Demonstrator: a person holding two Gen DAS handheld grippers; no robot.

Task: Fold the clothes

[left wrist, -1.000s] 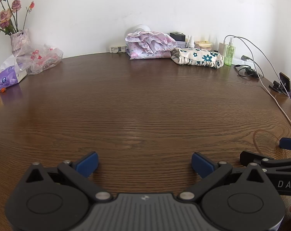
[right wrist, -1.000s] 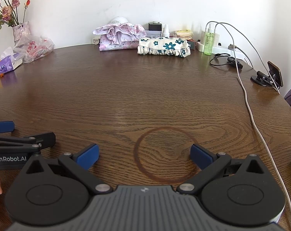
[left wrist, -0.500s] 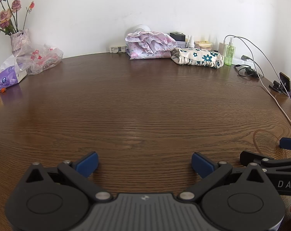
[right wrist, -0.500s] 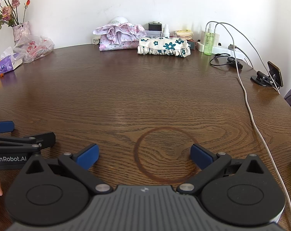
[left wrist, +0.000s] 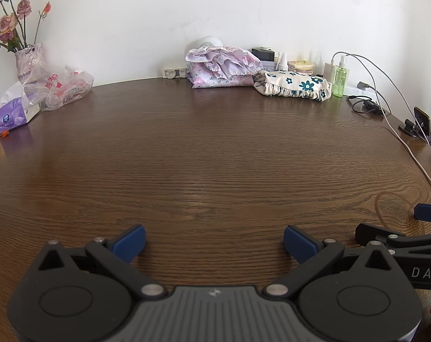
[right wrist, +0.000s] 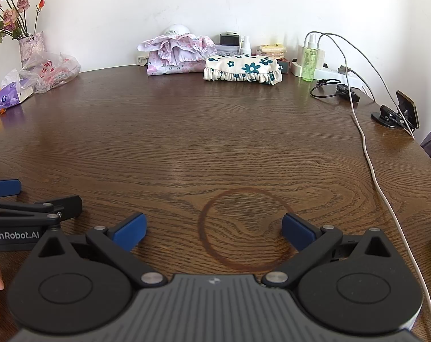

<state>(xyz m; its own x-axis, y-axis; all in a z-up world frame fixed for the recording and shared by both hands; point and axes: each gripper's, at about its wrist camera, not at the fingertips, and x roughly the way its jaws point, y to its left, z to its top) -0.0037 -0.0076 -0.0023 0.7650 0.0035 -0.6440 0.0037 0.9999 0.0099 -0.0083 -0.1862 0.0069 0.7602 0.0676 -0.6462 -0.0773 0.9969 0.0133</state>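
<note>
White wall behind, and a big dark wood table (left wrist: 215,156) takes up pretty much everything. Far left corner has a vase of dried roses (left wrist: 30,57), a crinkly plastic bag (left wrist: 58,85) and a purple tissue pack (left wrist: 13,114) right next to it. Moving along the back edge, roughly in the middle, there's a folded pink floral garment (left wrist: 221,68), and just beside it on the right a cream piece with teal flowers (left wrist: 294,85), the two about touching. Both are well away from the grippers. Then a green spray bottle (left wrist: 341,81), a charger with a white cable (right wrist: 369,165) trailing down the right side, and a phone on a stand (right wrist: 400,111). Up front, the left gripper (left wrist: 214,240) sits low over bare wood with its blue pads spread wide, nothing between them. The right gripper (right wrist: 214,228) is right beside it, also spread wide and holding nothing, straddling a dark ring stain (right wrist: 244,228).
</note>
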